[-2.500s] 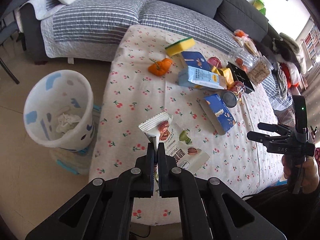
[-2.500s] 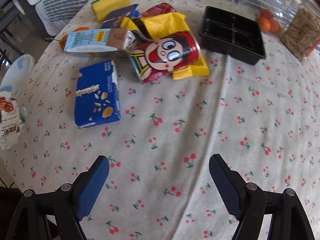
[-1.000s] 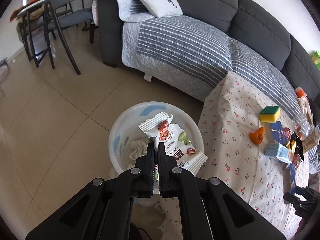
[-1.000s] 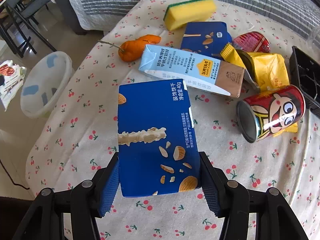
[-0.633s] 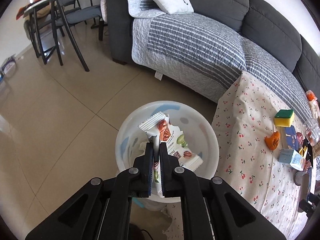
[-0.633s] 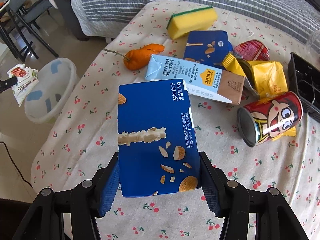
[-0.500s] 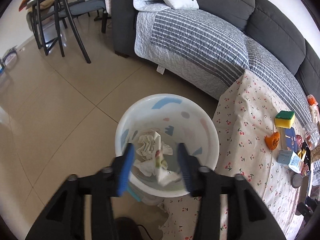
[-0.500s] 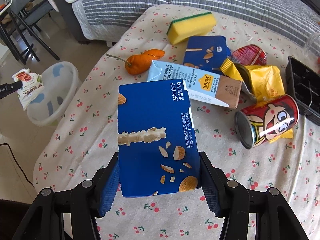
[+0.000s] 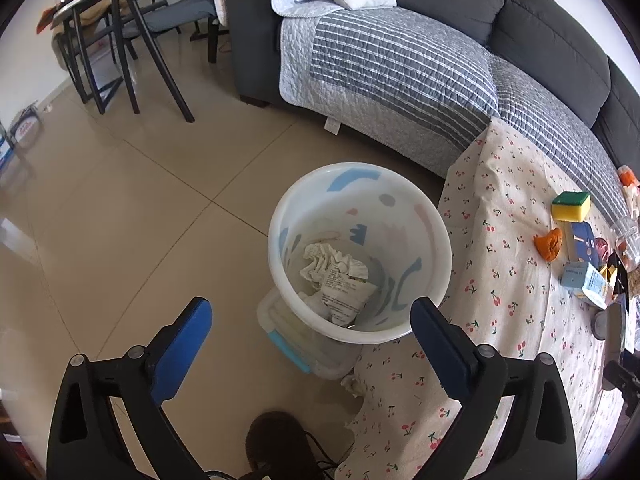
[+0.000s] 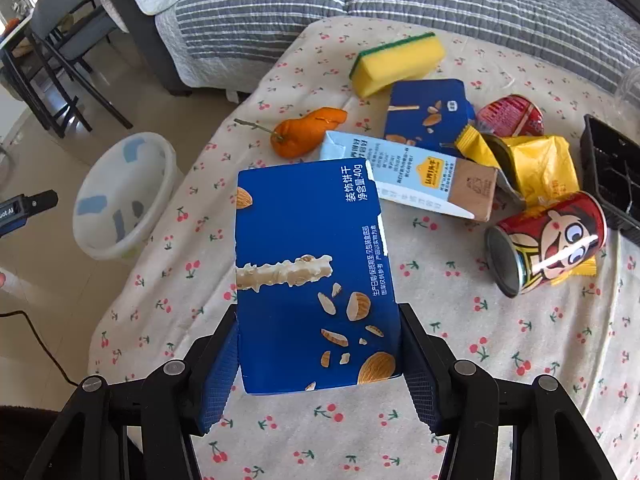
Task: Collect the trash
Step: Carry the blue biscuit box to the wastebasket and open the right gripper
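Observation:
My left gripper (image 9: 310,316) is open and empty, just above the near rim of the white trash bin (image 9: 420,204) on the floor. The snack wrapper (image 9: 344,292) lies inside the bin on crumpled tissue (image 9: 324,260). My right gripper (image 10: 318,354) is shut on a blue biscuit box (image 10: 310,272) and holds it above the cherry-print table (image 10: 520,340). The bin also shows in the right wrist view (image 10: 120,196), to the left of the table. The left gripper's tip (image 10: 28,206) shows at that view's left edge.
On the table lie a yellow sponge (image 10: 396,64), an orange peel (image 10: 306,132), a second blue box (image 10: 426,114), a light-blue carton (image 10: 408,176), yellow wrappers (image 10: 532,168), a red can (image 10: 548,244) and a black tray (image 10: 612,168). A grey sofa (image 9: 400,60) stands behind. Chairs (image 9: 132,32) stand at the far left.
My left gripper opened over the bin and the snack wrapper dropped into it. My right gripper closed on the blue biscuit box, lifted it off the table and carried it toward the bin side.

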{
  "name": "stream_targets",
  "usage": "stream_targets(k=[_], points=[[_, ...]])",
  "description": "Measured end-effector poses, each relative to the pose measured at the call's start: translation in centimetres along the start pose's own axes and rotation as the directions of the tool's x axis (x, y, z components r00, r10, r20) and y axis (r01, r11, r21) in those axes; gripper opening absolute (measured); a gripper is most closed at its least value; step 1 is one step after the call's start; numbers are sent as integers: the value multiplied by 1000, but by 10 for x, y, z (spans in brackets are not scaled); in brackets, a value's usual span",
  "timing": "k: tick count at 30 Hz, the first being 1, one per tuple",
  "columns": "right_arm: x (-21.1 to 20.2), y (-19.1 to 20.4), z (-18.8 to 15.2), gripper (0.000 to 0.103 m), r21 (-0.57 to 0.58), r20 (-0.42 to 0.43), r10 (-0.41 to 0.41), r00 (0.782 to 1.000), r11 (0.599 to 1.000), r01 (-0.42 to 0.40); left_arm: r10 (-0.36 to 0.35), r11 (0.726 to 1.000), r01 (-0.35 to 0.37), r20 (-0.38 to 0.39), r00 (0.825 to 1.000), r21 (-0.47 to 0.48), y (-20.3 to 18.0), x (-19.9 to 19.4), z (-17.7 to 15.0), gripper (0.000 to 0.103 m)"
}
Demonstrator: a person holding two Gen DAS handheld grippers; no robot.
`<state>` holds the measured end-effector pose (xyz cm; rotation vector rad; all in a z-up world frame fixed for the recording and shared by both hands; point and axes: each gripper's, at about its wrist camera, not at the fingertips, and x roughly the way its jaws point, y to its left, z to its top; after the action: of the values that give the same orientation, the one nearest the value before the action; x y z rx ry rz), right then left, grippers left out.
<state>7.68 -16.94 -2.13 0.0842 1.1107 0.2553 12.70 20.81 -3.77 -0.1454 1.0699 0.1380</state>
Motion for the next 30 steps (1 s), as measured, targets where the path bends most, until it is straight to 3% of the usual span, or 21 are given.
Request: stream_targets(k=[9, 20, 30], points=[[21, 53, 39, 63, -61, -9, 69, 998, 996, -69, 23, 999, -23, 18, 1000, 48, 17, -11, -1, 102], [111, 144, 91, 64, -72, -70, 225, 972, 971, -230, 28, 1000, -28, 20, 999, 0, 45, -16, 1, 102], [149, 173, 105, 65, -47, -75, 240, 968, 969, -244, 23, 1000, -23, 18, 1000, -5, 47, -16, 0, 102]])
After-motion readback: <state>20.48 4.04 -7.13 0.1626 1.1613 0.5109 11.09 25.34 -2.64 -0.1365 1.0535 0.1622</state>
